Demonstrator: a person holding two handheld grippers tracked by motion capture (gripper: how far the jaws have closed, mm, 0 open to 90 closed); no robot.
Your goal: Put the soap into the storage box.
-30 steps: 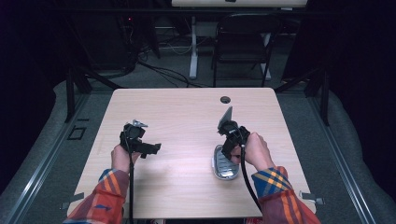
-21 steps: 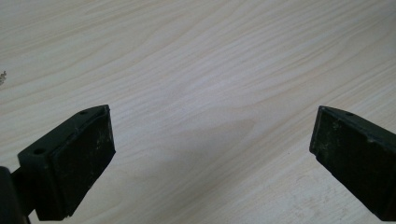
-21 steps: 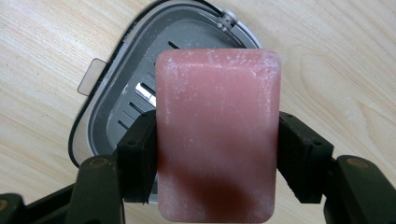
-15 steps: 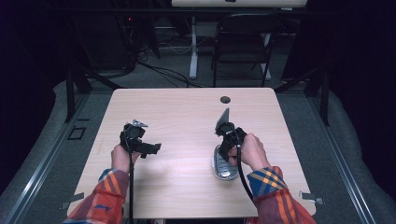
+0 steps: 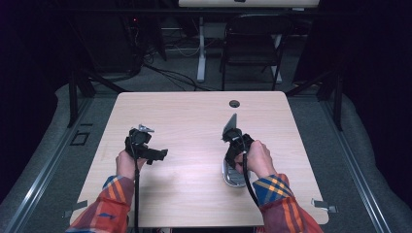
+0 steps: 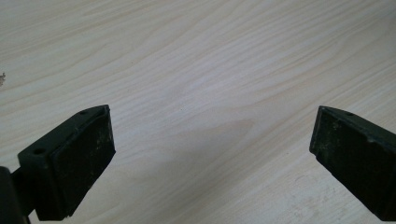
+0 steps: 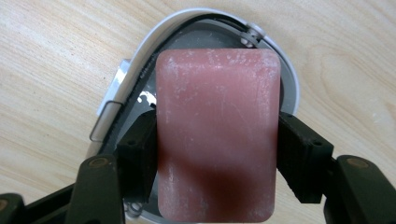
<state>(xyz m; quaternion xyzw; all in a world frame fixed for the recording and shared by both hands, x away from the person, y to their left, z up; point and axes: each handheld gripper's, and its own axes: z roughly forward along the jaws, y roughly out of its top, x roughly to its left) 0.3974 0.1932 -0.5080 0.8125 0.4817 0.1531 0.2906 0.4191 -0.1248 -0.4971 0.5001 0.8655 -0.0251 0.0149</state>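
From the high view we look down on the light wooden surface [image 5: 194, 121], a small dark round hole [image 5: 234, 103] near its far edge. The left hand-held gripper [image 5: 145, 150] hangs over the left half of the surface, roughly midway between far and near edges, held by the left hand [image 5: 127, 164] in a plaid sleeve. Over on the right half, the right hand-held gripper [image 5: 235, 145] is gripped by the right hand [image 5: 256, 158], and a grey plate on top of it sticks up toward the far edge. Just under that hand, toward the near right corner, we spot a grey oval dish [image 5: 232, 175] lying on the surface.

Now the left gripper view: the left hand-held gripper [image 6: 210, 154] has its two black jaws spread wide, bare wood grain between them, and they have hold of nothing.

Switching to the right gripper view: here the right hand-held gripper [image 7: 217, 149] has its jaws pressed against both long sides of a pink soap bar [image 7: 217, 135], dusty white on its face. We see the bar right above the oval dish [image 7: 135, 88], whose pale rim and dark inner ring curve round behind it; whether the bar touches the dish we cannot tell.
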